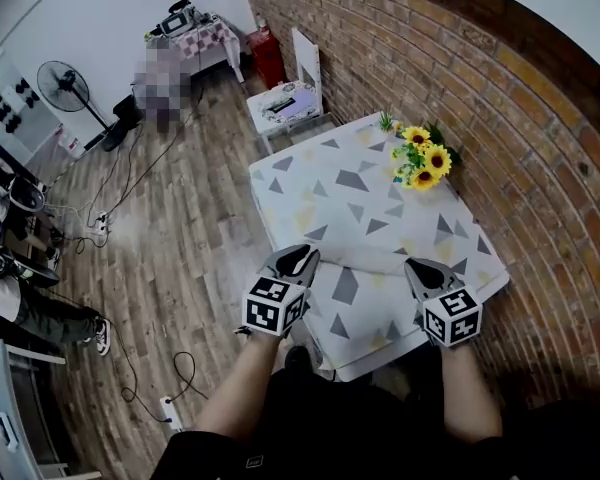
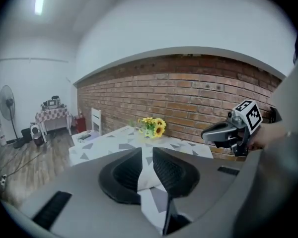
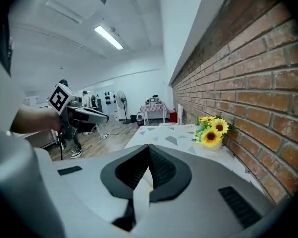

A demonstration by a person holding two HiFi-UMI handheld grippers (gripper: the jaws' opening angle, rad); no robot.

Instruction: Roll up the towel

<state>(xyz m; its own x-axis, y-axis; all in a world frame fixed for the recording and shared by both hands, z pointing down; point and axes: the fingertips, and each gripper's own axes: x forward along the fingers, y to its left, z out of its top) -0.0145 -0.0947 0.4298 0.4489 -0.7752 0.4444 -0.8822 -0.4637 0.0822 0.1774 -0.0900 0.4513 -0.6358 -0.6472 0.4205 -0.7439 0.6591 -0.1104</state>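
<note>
The towel (image 1: 363, 268), white with grey and yellow triangles, lies at the near end of the table (image 1: 310, 168). Its near edge is raised off the top, one corner in each claw. The left claw (image 2: 147, 155) is pinched on a thick fold of cloth. The right claw (image 3: 149, 151) is closed almost flat on a thin strip of it. That thin hold looks like the weak point: a tug sideways or a quick turn to start the roll could pull the edge out, and the corner would drop. If one hand leads the other, the roll would likely come out slanted or loose at one end. The table's cover has the same pattern, and I cannot tell where the towel stops. A claw could catch the cover too, and dragging it might shift the small white pot (image 3: 212, 145) at the far edge by the brick wall (image 1: 500, 118). That pot is the only container. It holds a bunch of sunflowers (image 1: 423, 158) and stands upright, well away from the towel.
</note>
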